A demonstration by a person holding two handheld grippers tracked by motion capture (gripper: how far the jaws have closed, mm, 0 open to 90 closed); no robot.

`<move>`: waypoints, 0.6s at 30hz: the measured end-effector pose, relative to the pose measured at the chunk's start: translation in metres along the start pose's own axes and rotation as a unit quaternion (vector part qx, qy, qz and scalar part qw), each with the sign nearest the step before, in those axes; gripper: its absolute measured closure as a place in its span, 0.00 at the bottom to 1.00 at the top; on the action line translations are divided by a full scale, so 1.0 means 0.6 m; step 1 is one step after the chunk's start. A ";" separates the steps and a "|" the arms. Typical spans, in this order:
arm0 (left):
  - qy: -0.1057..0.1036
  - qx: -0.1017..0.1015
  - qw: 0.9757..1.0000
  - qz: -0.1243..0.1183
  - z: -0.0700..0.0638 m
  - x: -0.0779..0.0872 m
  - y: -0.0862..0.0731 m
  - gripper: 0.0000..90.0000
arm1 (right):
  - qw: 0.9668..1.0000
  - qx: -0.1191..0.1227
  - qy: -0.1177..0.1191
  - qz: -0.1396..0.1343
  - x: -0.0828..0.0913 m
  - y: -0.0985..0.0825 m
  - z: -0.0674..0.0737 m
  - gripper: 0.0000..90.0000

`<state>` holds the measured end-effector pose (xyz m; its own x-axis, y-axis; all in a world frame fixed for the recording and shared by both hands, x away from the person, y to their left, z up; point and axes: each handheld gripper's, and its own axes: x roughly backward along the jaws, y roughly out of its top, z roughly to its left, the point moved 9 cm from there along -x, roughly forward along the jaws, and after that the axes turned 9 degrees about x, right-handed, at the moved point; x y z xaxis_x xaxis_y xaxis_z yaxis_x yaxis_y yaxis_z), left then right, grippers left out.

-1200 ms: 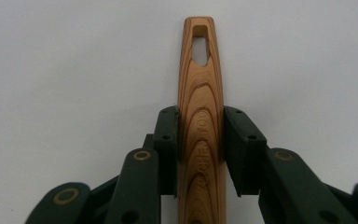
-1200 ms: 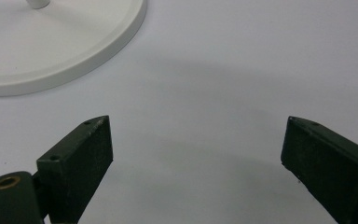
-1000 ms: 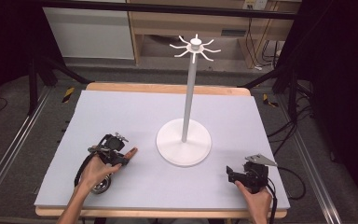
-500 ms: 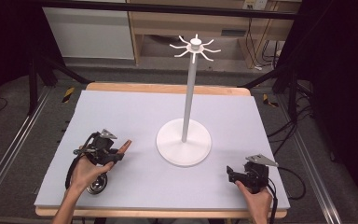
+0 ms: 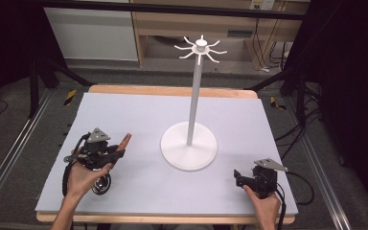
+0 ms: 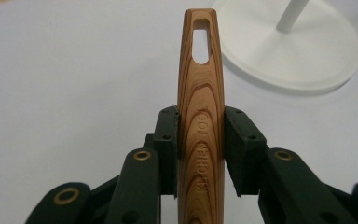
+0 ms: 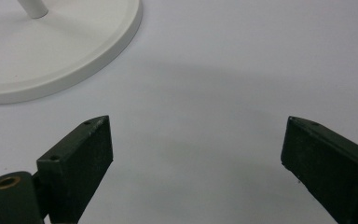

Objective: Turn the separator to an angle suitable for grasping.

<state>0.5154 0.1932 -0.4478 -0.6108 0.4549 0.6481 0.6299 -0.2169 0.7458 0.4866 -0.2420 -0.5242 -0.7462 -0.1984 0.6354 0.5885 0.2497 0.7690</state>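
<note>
A kitchen tool with a wooden handle (image 6: 200, 84) sits between the pads of my left gripper (image 6: 200, 135), which is shut on it. The handle's slotted tip points toward the white stand's round base (image 6: 298, 51). In the high view my left gripper (image 5: 116, 153) is at the mat's front left, the handle tip (image 5: 126, 139) pokes out to the right, and the tool's round metal head (image 5: 101, 184) lies low by the person's wrist. The stand (image 5: 194, 96) rises mid-table with curved hooks (image 5: 201, 48) on top. My right gripper (image 5: 239, 176) rests open at the front right, jaws wide apart (image 7: 196, 140).
A pale blue-grey mat (image 5: 139, 115) covers the wooden table. The stand's base (image 7: 51, 51) lies up and left of the right gripper's jaws. Black cables (image 5: 297, 187) trail off the right edge. Metal frame rails run along both sides on the floor.
My left gripper has moved left and lifted a little, carrying the wooden-handled tool away from the stand's base. The right gripper has stayed where it was.
</note>
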 end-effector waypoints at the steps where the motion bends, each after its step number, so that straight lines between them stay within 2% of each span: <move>1: -0.001 0.002 1.000 -0.011 -0.001 0.005 0.004 0.75 | 1.000 -0.002 0.000 0.001 0.000 0.000 0.000 0.10; 6: -0.007 0.012 0.998 -0.060 -0.003 0.028 0.023 0.75 | 1.000 -0.003 -0.002 0.001 0.001 -0.001 0.000 0.10; 10: -0.010 0.012 0.995 -0.098 -0.006 0.048 0.040 0.74 | 1.000 -0.004 -0.003 -0.001 0.001 0.000 -0.001 0.10; 18: -0.025 0.018 0.990 -0.138 -0.015 0.076 0.064 0.75 | 1.000 -0.004 -0.004 -0.002 0.004 0.000 0.000 0.10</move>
<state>0.5076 0.1978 -0.3880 -0.7376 0.5351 0.4119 0.4603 -0.0479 0.8865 0.4849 -0.2423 -0.5226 -0.7515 -0.1923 0.6311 0.5873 0.2410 0.7727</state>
